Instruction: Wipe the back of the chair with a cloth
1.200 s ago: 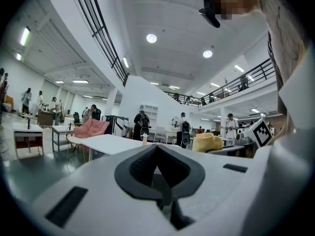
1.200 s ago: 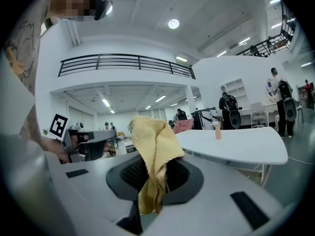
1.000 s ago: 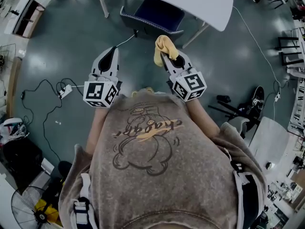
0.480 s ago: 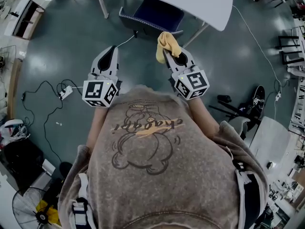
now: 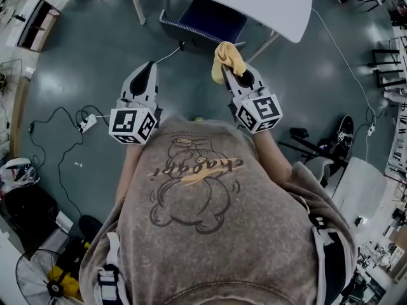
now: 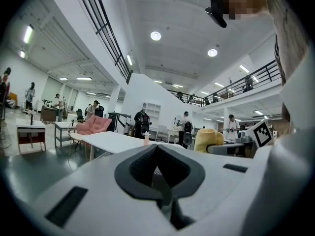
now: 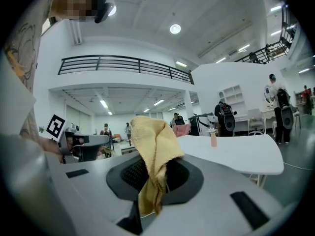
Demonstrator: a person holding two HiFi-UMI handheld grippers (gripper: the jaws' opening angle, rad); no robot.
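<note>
A blue chair (image 5: pixel 210 19) is tucked under the white table (image 5: pixel 254 2) ahead, its backrest edge facing me. My right gripper (image 5: pixel 230 72) is shut on a yellow cloth (image 5: pixel 227 57), which bunches up above the jaws just short of the chair's back. In the right gripper view the yellow cloth (image 7: pixel 154 154) stands up from the shut jaws of the right gripper (image 7: pixel 150 200). My left gripper (image 5: pixel 147 70) hovers to the left of the chair with jaws shut and nothing in them; the left gripper view shows the left gripper (image 6: pixel 162 181) shut too.
A power strip and black cables (image 5: pixel 86 121) lie on the grey floor at left. A fan (image 5: pixel 38 273) stands at lower left. A black shoe (image 5: pixel 343 129) and small table (image 5: pixel 356 183) are at right. Table legs (image 5: pixel 135 2) flank the chair.
My right gripper with the cloth has moved slightly forward and to the right, closer to the chair's back. The left gripper has barely moved.
</note>
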